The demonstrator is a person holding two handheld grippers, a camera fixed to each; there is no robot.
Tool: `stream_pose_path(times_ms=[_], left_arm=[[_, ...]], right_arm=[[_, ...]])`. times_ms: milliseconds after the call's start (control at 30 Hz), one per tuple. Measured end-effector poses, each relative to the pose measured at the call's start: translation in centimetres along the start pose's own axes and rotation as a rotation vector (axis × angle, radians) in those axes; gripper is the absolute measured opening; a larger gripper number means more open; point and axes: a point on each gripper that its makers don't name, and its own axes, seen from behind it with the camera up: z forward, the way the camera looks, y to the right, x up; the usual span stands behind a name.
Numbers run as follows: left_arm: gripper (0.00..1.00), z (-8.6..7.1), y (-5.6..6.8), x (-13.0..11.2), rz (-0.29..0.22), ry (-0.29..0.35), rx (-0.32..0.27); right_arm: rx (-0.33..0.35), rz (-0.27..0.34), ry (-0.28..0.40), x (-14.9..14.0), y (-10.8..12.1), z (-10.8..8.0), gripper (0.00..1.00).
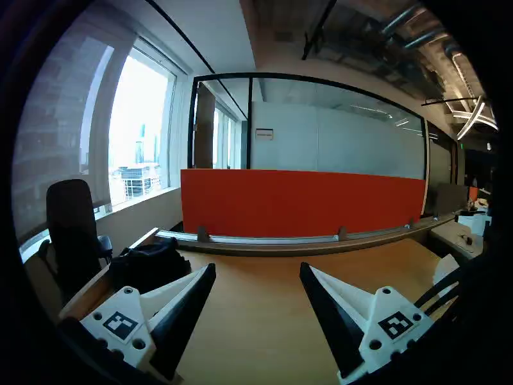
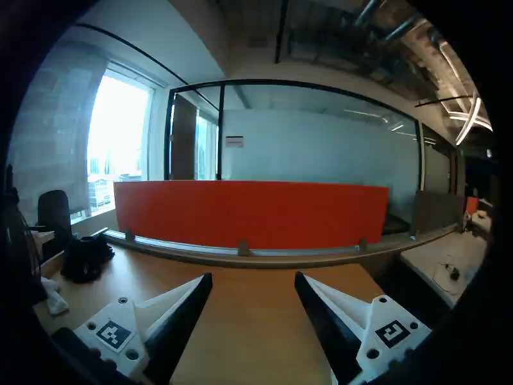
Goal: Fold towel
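Observation:
My left gripper [image 1: 256,269] is open over a bare wooden desk [image 1: 256,333], with nothing between its black-lined white fingers [image 1: 186,301]. My right gripper [image 2: 252,277] is likewise open and empty above the same desk [image 2: 250,333]. A small white crumpled piece [image 2: 52,300], perhaps cloth, lies at the desk's left edge in the right gripper view. In the left gripper view another white piece [image 1: 447,268] sits at the desk's right edge; whether it is cloth or paper I cannot tell.
An orange divider panel [image 1: 301,202] [image 2: 256,215] closes the desk's far side. A black bag [image 1: 149,263] [image 2: 86,256] rests on the left part of the desk. A black office chair [image 1: 74,231] stands by the window. Another desk [image 2: 442,256] adjoins on the right.

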Motion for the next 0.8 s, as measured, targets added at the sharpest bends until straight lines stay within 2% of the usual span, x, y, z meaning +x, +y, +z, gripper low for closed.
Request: stream_pose_path(times_ms=[300, 567, 800], left_arm=[[0.97, 0.0, 0.0, 0.6, 0.010, 0.018, -0.005], [0.97, 0.0, -0.2, 1.2, 0.015, 0.039, -0.002], [0.97, -0.3, -0.5, 1.2, -0.004, 0.054, 0.007]], right_arm=[[-0.007, -0.006, 0.002, 0.4, -0.5, -0.3, 1.00], [-0.016, 0.021, 0.019, 1.5, -0.4, -0.7, 1.00], [-0.010, 0.050, 0.035, 2.8, -1.0, -1.3, 1.00]])
